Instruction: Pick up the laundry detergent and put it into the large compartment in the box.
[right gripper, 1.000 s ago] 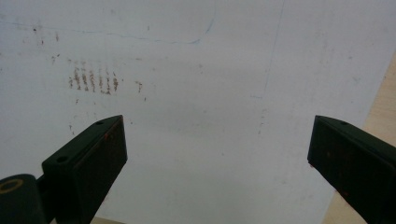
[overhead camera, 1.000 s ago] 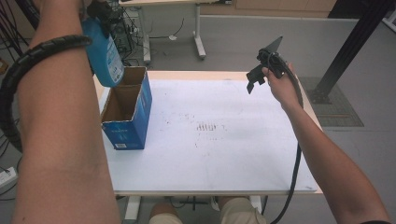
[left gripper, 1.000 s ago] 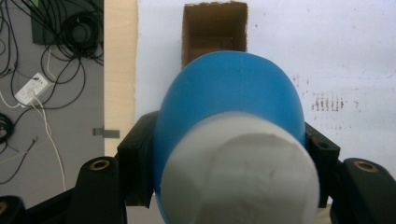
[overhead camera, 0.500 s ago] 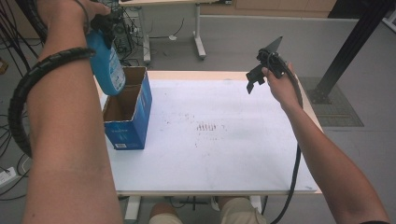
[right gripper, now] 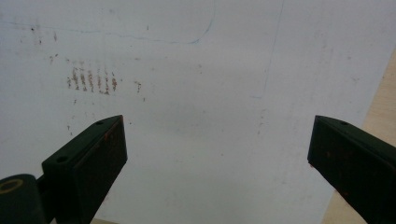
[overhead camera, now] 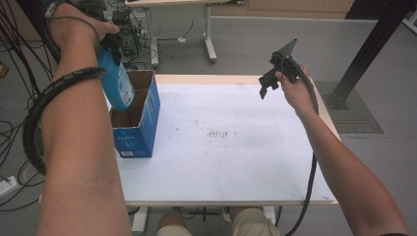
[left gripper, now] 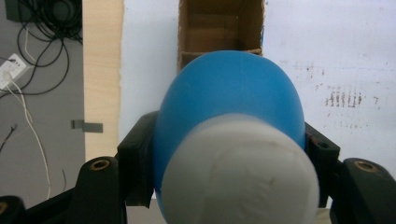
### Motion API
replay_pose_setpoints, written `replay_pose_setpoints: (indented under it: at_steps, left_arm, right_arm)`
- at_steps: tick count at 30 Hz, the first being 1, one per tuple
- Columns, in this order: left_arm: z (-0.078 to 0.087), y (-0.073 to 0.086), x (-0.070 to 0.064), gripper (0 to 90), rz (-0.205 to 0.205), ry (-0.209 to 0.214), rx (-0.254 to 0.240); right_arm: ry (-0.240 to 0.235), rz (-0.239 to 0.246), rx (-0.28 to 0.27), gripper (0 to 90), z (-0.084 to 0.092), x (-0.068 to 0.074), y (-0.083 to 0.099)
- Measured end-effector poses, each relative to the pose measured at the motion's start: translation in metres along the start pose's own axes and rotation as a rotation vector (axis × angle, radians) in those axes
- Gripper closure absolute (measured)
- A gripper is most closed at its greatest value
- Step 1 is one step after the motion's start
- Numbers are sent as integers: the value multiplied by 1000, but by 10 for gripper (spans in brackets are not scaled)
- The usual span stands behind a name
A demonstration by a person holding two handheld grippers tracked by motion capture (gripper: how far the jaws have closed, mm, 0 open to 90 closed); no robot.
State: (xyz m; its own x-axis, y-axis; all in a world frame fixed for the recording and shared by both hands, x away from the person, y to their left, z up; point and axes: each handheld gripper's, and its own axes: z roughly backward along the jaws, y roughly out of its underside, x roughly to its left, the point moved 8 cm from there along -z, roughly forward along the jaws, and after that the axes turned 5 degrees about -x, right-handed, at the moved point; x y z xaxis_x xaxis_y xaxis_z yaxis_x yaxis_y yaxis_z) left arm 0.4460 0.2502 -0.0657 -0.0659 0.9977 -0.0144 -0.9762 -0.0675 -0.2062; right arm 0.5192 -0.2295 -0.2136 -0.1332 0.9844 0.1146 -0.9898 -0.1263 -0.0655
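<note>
Your left gripper [left gripper: 229,154] clenched the blue plastic bottle with a white cap [overhead camera: 116,83], hanging above the open blue cardboard box [overhead camera: 140,129], seemingly clear of it. Your right gripper [overhead camera: 268,84] hovered released over the white-topped table [overhead camera: 236,147].

The right gripper [right gripper: 217,154] looks down on the table [right gripper: 196,84], its two black jaws standing wide apart with nothing between them. The white sheet covering the table carries a cluster of short reddish-brown marks [right gripper: 91,79] at upper left and a faint blue curved line [right gripper: 201,35] near the top. A strip of bare wood edge [right gripper: 380,114] shows at the right.
</note>
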Motion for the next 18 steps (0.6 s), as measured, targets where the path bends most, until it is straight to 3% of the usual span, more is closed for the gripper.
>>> replay_pose_setpoints:
  at_steps: [18]
  left_arm:
    - [-47,10,0,369,-13,-3,24]
  right_arm:
    - [2,1,3,45,-4,0,1]
